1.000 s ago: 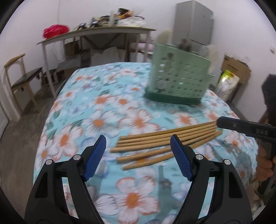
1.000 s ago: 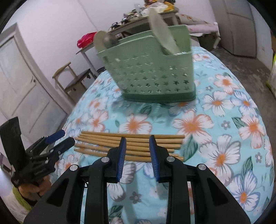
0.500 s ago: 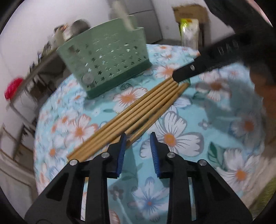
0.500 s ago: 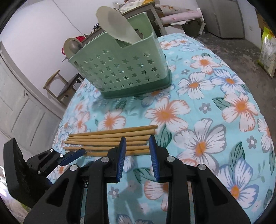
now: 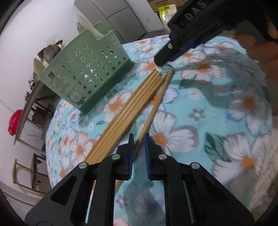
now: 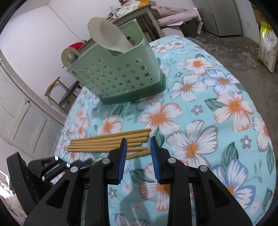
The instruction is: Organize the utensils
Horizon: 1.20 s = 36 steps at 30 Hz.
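Several bamboo chopsticks (image 5: 121,120) lie side by side on the floral tablecloth, and one chopstick (image 5: 156,102) sits slightly apart. My left gripper (image 5: 138,139) is closing, its blue pads pinching that single chopstick's near end. The same gripper (image 6: 81,162) shows low on the left in the right wrist view. My right gripper (image 6: 138,144) hovers over the opposite ends of the chopsticks (image 6: 107,140), jaws parted and gripping nothing; its tip (image 5: 161,60) appears in the left wrist view. A green star-punched caddy (image 6: 121,78) stands behind, holding a white spoon (image 6: 107,34) and a metal ladle (image 6: 69,55).
The round table's cloth (image 6: 217,121) drops off at the edges on all sides. A person's hand (image 5: 260,52) holds the right gripper. Beyond stand a wooden chair (image 6: 59,92), a cluttered desk (image 6: 139,10), a grey fridge (image 6: 224,15) and a bag (image 6: 266,47) on the floor.
My left gripper rolled, moved in to the chopsticks' ends and narrowed from wide open to pinching one chopstick. The right gripper edged closer to the other ends with its gap unchanged.
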Available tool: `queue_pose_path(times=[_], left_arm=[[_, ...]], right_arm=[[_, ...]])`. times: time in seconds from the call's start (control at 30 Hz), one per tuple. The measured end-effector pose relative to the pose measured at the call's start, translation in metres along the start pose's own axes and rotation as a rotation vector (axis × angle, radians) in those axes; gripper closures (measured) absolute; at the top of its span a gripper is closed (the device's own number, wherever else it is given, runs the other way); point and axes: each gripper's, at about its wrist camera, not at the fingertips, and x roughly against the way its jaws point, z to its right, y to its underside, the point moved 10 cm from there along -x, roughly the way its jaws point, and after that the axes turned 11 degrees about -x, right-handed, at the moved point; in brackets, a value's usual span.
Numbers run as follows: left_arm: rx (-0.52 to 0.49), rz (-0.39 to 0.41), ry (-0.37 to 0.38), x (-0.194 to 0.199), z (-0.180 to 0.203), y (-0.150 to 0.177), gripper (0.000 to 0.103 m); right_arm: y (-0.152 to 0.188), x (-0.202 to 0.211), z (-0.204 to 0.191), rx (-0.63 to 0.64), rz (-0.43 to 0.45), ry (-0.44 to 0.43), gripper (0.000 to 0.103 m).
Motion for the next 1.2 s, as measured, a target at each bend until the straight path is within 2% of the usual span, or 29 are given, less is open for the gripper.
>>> queue_pose_path(times=[0.13,0.27,0.33,0.4,0.5,0.57,0.67,0.83,0.93,1.07,1.2], left_arm=[[0.055,-0.033,0.069,0.014,0.004,0.017,0.094],[0.214,-0.059,0.195,0.027,-0.002,0.036,0.094],[0.298,-0.038,0.263,0.032,-0.006,0.039,0.092],[0.358,-0.010,0.314,0.036,-0.010,0.036,0.087],[0.402,0.044,0.364,0.040,-0.013,0.020,0.082],[0.406,0.063,0.377,0.034,-0.012,0.006,0.082],[0.396,0.039,0.334,0.015,-0.011,-0.009,0.082],[0.444,0.013,0.364,-0.011,-0.007,-0.022,0.082],[0.463,0.016,0.364,-0.012,-0.008,-0.023,0.087],[0.503,0.007,0.403,-0.005,-0.009,-0.015,0.097],[0.562,0.019,0.418,0.005,-0.018,-0.004,0.098]], right_arm=[[-0.003,0.005,0.000,-0.014,0.003,-0.013,0.076],[0.000,0.006,-0.004,-0.037,-0.015,-0.048,0.076],[0.000,0.005,-0.006,-0.046,-0.019,-0.060,0.076],[0.000,0.005,-0.008,-0.055,-0.023,-0.066,0.076],[-0.002,0.007,-0.010,-0.069,-0.023,-0.080,0.076],[-0.002,0.008,-0.010,-0.085,-0.025,-0.087,0.076],[0.000,0.009,-0.007,-0.133,-0.042,-0.111,0.076],[0.005,0.010,-0.002,-0.199,-0.068,-0.144,0.076],[0.009,0.006,0.001,-0.257,-0.095,-0.176,0.076],[0.014,-0.005,0.002,-0.347,-0.148,-0.234,0.076],[0.023,-0.021,-0.001,-0.442,-0.218,-0.283,0.076]])
